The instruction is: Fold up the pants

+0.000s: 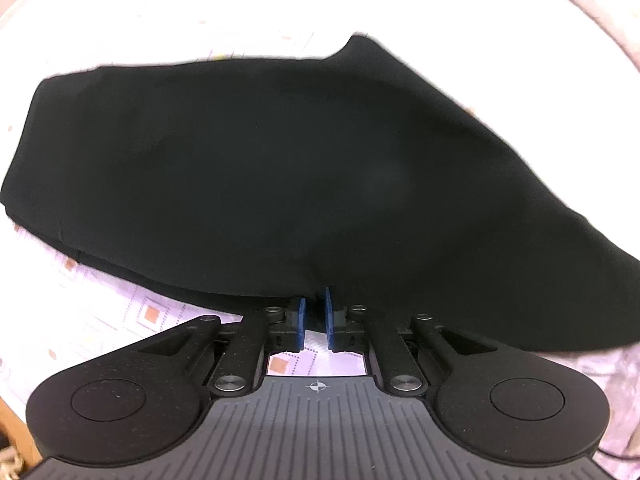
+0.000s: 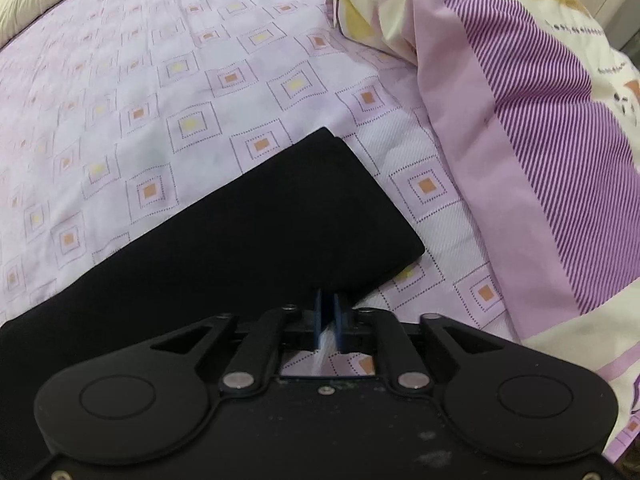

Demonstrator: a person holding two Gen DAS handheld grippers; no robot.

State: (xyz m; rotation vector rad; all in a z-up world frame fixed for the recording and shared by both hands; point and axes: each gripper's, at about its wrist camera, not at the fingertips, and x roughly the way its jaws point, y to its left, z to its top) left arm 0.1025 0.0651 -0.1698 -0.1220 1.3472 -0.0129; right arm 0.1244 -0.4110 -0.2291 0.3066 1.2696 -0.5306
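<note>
The black pants (image 1: pixel 300 168) lie on a bed sheet with a pattern of pink squares (image 1: pixel 132 312). In the left wrist view they fill most of the frame. My left gripper (image 1: pixel 316 308) is shut on the near edge of the pants, its blue pads (image 1: pixel 329 312) pinching the cloth. In the right wrist view the pants (image 2: pixel 240 236) run as a folded black band from lower left to centre. My right gripper (image 2: pixel 328 312) is shut on the near edge of that band.
A pillow (image 2: pixel 520 128) with purple stripes and cream patches lies to the right of the pants. The patterned sheet (image 2: pixel 140 80) stretches away to the left and back. A cream bolster or bed edge (image 2: pixel 24 4) shows at far left.
</note>
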